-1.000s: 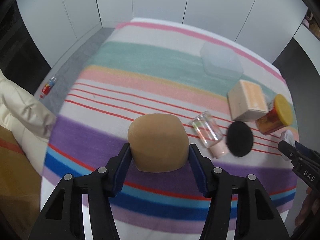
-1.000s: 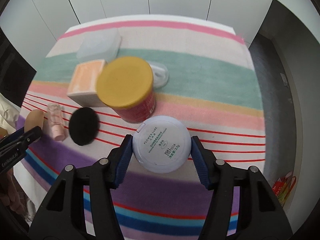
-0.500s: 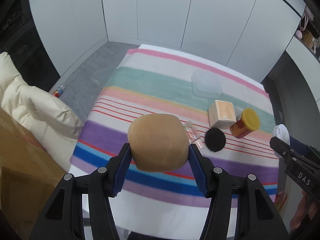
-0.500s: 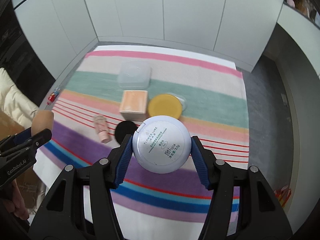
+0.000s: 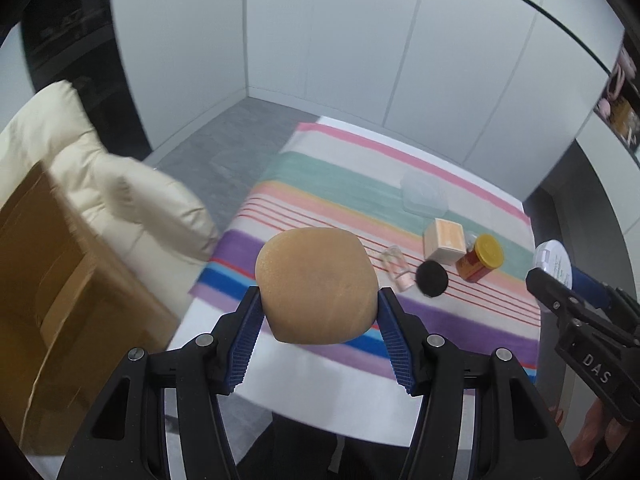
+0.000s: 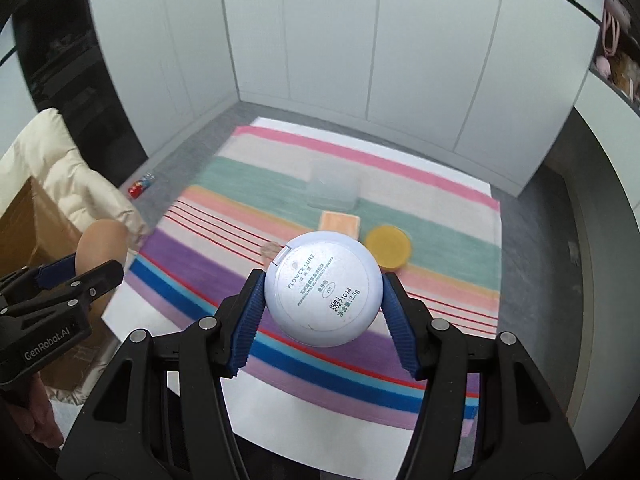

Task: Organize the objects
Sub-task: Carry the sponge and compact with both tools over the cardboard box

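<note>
My left gripper (image 5: 318,312) is shut on a tan makeup sponge (image 5: 316,284), held high above the striped cloth (image 5: 320,172). A round white powder compact (image 6: 322,288), its printed underside facing the camera, sits clamped in my right gripper (image 6: 322,312), also well above the table. On the cloth below lie a black puff (image 5: 432,279), a small clear bottle with a pink cap (image 5: 396,270), a peach box (image 5: 445,241), a red jar with a yellow lid (image 5: 480,258) and a clear plastic container (image 5: 423,196). The right gripper also shows in the left wrist view (image 5: 556,280), the left one in the right wrist view (image 6: 96,268).
A cardboard box (image 5: 48,300) and a cream padded jacket (image 5: 100,184) stand left of the table. White cabinet doors (image 6: 360,60) close off the back. Grey floor (image 5: 224,140) runs around the table, with a small red item (image 6: 141,186) lying on it.
Both grippers have risen and drawn back from the table with the sponge and the compact still gripped. The items on the cloth now look smaller and farther below.
</note>
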Motion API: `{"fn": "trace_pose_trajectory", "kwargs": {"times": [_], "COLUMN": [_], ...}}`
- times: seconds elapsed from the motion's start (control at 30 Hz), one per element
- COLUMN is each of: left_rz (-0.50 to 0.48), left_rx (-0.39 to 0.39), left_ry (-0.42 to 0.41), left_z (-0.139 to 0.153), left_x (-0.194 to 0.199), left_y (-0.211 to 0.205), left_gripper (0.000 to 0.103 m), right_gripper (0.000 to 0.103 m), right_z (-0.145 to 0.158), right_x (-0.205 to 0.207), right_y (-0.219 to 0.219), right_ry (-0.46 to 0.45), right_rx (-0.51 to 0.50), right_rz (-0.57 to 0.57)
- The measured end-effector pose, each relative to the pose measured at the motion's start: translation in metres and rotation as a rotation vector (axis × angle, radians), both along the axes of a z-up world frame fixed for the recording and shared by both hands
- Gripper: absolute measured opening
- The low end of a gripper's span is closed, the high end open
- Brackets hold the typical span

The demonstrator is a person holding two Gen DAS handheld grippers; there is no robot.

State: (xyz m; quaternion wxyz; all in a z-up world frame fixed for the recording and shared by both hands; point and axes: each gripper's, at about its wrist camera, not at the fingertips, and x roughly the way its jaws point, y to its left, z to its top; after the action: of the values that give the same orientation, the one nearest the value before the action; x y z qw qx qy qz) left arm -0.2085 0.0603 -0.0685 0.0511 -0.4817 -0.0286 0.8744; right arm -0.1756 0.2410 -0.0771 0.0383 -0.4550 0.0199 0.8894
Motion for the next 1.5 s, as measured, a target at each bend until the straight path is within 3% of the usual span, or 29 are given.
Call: {"fn": "trace_pose_trajectory", "kwargs": {"times": [0.27, 0.43, 0.6, 1.5], "left_rz": [0.096, 0.145, 0.18, 0.356], "left_rx": [-0.008, -0.017, 0.018, -0.007], "left_ry": [0.086, 0.108, 0.102, 0.128], "left_z": [0.015, 0.019, 0.022, 0.022], "left_x": [0.024, 0.028, 0.032, 0.075], "left_y": [-0.051, -0.08, -0.104, -0.228], "left_gripper": [0.059, 0.059, 0.059, 0.059], "right_gripper": [0.06, 0.06, 0.06, 0.06], "right_z": [0.014, 0.024, 0.036, 0.048], "right_x": [-0.006, -0.01, -0.008, -0.014], "right_y": [-0.045, -0.073, -0.102, -0.26], "right_ry": [0.028, 0.044, 0.077, 0.12], "right_rx": [0.044, 0.02, 0.023, 0.0], "right_rz": [0.124, 0.176, 0.24, 0.515]}}
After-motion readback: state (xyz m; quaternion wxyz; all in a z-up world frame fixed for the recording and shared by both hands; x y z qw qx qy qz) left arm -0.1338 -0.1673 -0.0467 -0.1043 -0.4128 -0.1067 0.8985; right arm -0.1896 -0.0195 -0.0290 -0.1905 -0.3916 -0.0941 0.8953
